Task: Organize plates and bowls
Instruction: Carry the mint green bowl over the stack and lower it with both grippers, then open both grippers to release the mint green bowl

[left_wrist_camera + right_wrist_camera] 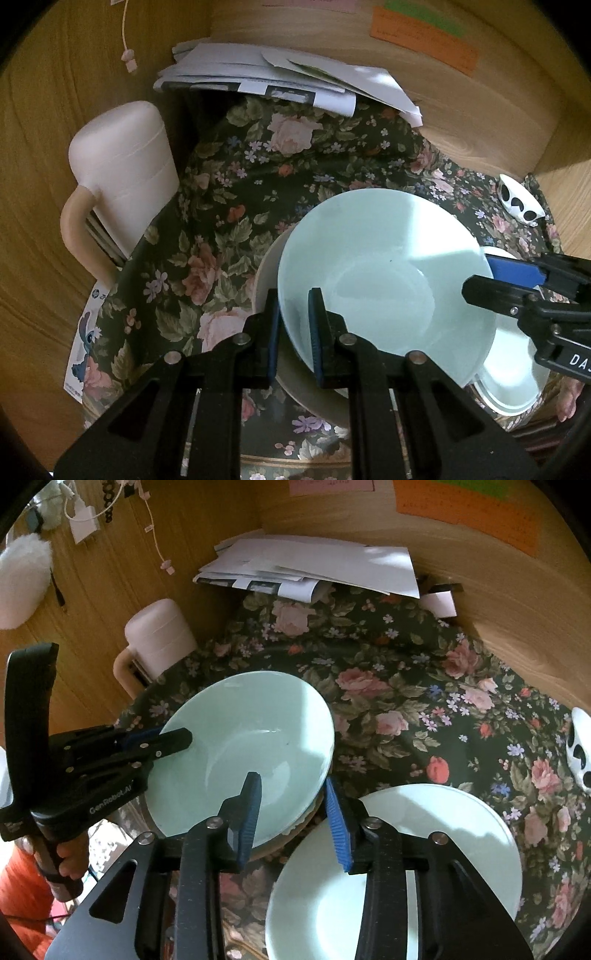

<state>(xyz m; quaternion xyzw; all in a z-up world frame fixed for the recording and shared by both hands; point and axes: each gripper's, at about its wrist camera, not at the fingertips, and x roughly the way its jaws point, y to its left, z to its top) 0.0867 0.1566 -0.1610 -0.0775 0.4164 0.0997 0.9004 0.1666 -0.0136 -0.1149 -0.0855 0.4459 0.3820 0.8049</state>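
Observation:
A pale green bowl leans tilted on a cream bowl over the floral cloth. My left gripper is shut on the green bowl's near-left rim, one finger inside and one outside. My right gripper straddles the opposite rim with its jaws apart; the blue pads do not press the bowl. A second pale green dish lies flat on the cloth, just right of the stack and under the right gripper.
A pinkish-white jug with a handle stands at the left by the wooden wall. Loose papers are piled at the back. A small panda-patterned item sits far right. A person's hand holds the left gripper.

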